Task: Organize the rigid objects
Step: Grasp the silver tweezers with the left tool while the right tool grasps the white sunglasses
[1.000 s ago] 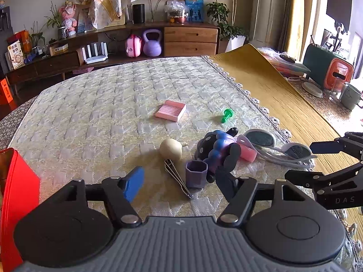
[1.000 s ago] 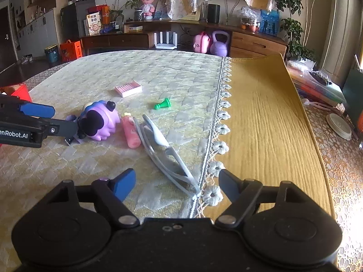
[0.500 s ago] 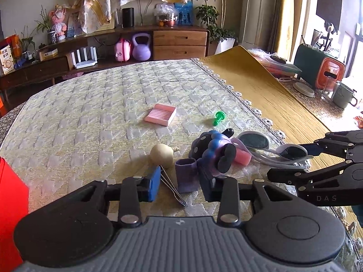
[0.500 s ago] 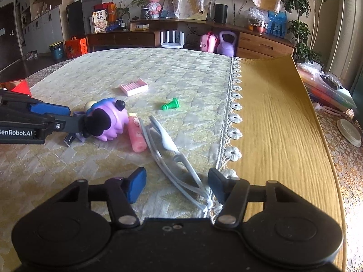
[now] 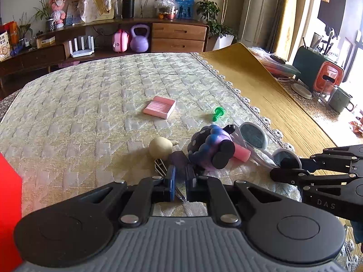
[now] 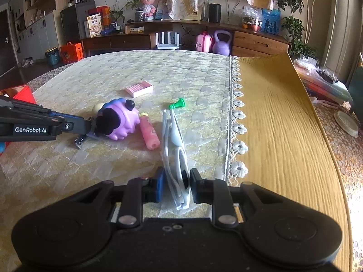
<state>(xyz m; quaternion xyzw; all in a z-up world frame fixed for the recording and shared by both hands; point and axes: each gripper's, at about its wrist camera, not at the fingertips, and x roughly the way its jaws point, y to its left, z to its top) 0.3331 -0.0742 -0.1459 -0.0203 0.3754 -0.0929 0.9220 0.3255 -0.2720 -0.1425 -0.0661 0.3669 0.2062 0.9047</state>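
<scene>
My left gripper (image 5: 180,179) is clamped on the purple cup (image 5: 179,161), which stands on the surface (image 5: 90,104) just in front of the tan ball (image 5: 160,147) and beside the purple toy (image 5: 212,148); the metal clippers (image 5: 161,166) lie under and beside it.

My right gripper (image 6: 175,184) has its jaws closing on the near end of the goggles (image 6: 175,149), with the pads pressing the frame from both sides. The goggles stand on edge on the quilted cloth, running away from me toward the green peg (image 6: 177,103).

A pink tube (image 6: 148,133) lies between the goggles and the purple toy, touching the toy. Farther back, a pink tray (image 5: 160,107) lies flat, well apart from the cluster. A red box (image 5: 9,215) sits at my left edge. A yellow mat (image 6: 283,117) covers the right side of the surface.
</scene>
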